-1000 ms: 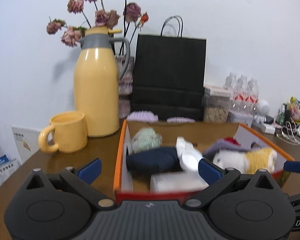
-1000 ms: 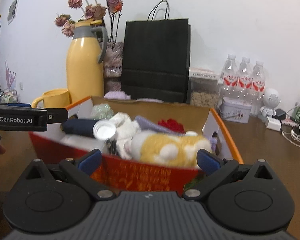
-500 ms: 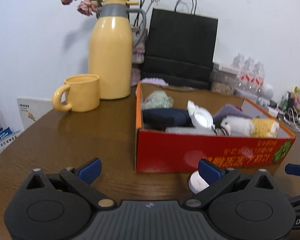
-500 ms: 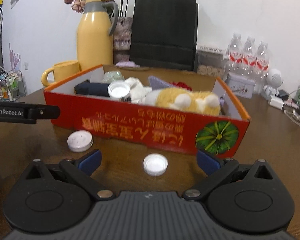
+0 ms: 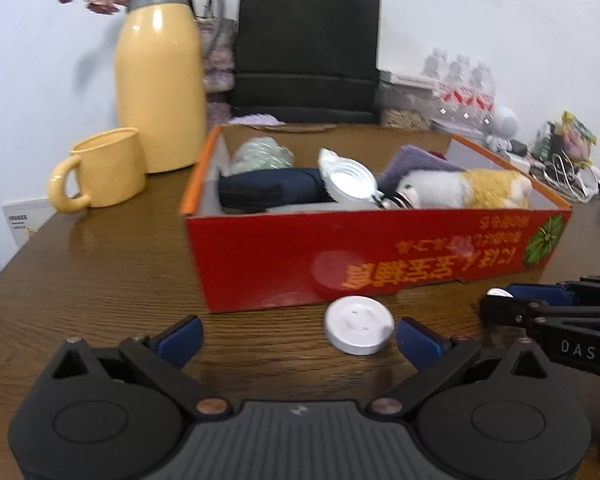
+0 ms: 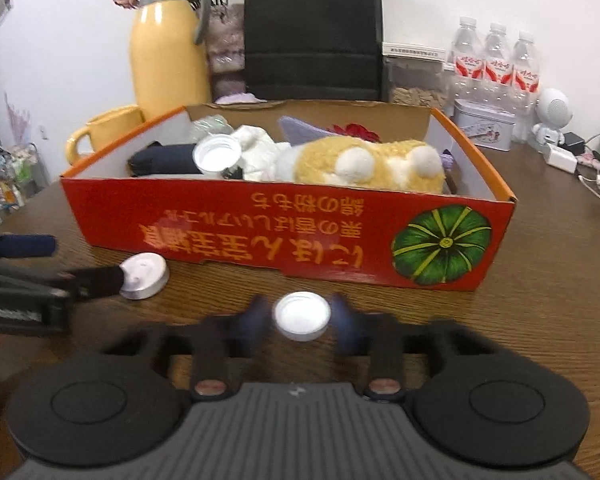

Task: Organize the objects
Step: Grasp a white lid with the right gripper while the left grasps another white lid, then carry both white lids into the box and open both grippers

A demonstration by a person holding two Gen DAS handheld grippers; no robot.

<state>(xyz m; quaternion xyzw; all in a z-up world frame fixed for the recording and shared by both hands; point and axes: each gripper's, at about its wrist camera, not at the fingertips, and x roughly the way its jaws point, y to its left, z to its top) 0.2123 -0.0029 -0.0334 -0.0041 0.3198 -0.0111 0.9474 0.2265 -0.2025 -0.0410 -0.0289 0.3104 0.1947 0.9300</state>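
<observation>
Two tools at two white lids in front of the red box on the counter.

Nearest, the right tool (image 6: 302, 316) has just been closing, and its blurred blue fingertips (image 6: 342, 320) now sit at either side of a small white cap (image 6: 302, 315) lying open side up on the counter (image 6: 540, 320) (whether the pads already press on it cannot be told). The left tool (image 5: 298, 336) is released, its fingers spread wide, and a larger white lid (image 5: 359, 330) lies flat between them, close to the right-hand fingertip (image 5: 418, 342). Just beyond both lids stands the red cardboard box (image 6: 284, 240), its long side facing the tools, holding a yellow-and-white plush toy (image 6: 364, 164), a dark bundle (image 5: 268, 190) and another white lid (image 5: 350, 184). Behind the box's left end stand a yellow mug (image 5: 100, 170) and a yellow thermos jug (image 5: 160, 76), with a black paper bag (image 5: 308, 48) against the wall.
</observation>
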